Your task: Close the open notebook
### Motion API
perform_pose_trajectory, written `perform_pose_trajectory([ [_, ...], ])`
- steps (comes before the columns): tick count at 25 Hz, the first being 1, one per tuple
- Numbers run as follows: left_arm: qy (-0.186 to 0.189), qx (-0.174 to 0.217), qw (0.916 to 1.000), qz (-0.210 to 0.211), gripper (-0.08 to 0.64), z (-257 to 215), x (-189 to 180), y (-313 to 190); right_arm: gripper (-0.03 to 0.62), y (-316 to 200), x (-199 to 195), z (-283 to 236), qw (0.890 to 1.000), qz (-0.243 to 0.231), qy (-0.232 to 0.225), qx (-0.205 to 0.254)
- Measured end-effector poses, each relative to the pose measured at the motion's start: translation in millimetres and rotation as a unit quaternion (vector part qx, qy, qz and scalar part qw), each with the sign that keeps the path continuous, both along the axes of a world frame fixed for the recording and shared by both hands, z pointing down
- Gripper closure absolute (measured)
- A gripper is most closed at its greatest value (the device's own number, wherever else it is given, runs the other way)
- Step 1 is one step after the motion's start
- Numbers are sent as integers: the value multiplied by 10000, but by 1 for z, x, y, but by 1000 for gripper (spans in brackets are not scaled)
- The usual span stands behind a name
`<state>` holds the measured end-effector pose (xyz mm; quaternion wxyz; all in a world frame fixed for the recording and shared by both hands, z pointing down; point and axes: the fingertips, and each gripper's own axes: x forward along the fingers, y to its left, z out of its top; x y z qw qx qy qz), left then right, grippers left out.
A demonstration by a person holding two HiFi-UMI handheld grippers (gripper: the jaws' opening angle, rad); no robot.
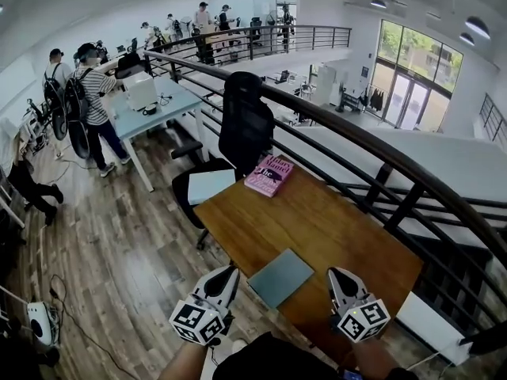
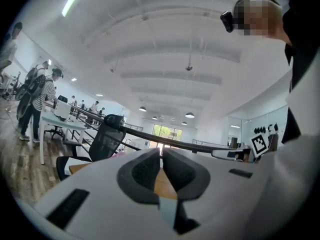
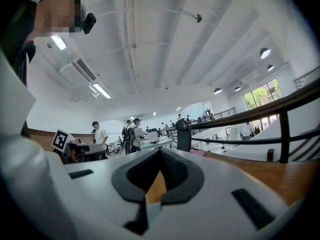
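OK, notebook (image 1: 280, 277) flat on table (image 1: 341, 220) at near edge, between L gripper (image 1: 231, 271) on its left and R gripper (image 1: 336, 275) on its right, touching neither. A book (image 1: 269, 175) at table's far-left corner. The chair (image 1: 245, 121) just behind that corner, w/ sheet (image 1: 210, 185) on its seat. A railing (image 1: 372, 153) runs behind and right of table. Further back-left, a desk (image 1: 162, 105), well apart.
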<state>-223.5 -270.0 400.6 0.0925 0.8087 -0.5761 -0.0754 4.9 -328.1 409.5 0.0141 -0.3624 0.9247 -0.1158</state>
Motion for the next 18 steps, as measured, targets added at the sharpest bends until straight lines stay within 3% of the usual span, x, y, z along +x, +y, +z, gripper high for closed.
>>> perform_pose_trajectory([
  [7,-318,-48,9994,-115,541,9,12,10,597,12,13,12,9999,-18,9,-156],
  [12,-62,-127,9998,-160,541,14,13,15,597,13,15,12,9998,-41,19,-191],
  [18,-82,-129,9998,-154,541,14,18,11,597,1,26,12,9998,1,90,-169],
])
